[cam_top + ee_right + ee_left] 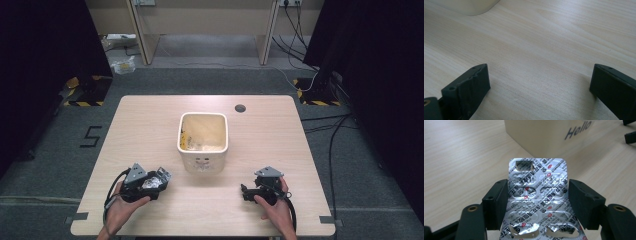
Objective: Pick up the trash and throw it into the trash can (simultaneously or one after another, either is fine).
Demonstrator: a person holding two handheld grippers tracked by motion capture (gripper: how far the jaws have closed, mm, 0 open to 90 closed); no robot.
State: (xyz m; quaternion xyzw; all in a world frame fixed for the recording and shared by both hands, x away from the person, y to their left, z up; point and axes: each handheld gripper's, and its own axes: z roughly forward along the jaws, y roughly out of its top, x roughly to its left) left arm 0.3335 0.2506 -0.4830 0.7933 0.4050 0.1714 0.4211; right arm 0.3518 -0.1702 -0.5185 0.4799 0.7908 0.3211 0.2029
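Two tongs we see: the left tongs (pixel 537 202) clamp a silver blister pack (pixel 537 195) printed with unreadable characters; the right tongs (pixel 539 92) gape empty over the tabletop (pixel 544 45). Beyond, a cream bin (pixel 544 135) reads "Hello", holding yellowish scraps.

Both grippers black – grey three-cornered top plates; brass screw eyes; black cables trailing.

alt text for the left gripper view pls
A silver foil blister pack, its pockets crushed and torn, is clamped between the left gripper's two black fingers. Behind it on the wooden table stands a cream bin printed "Hello".
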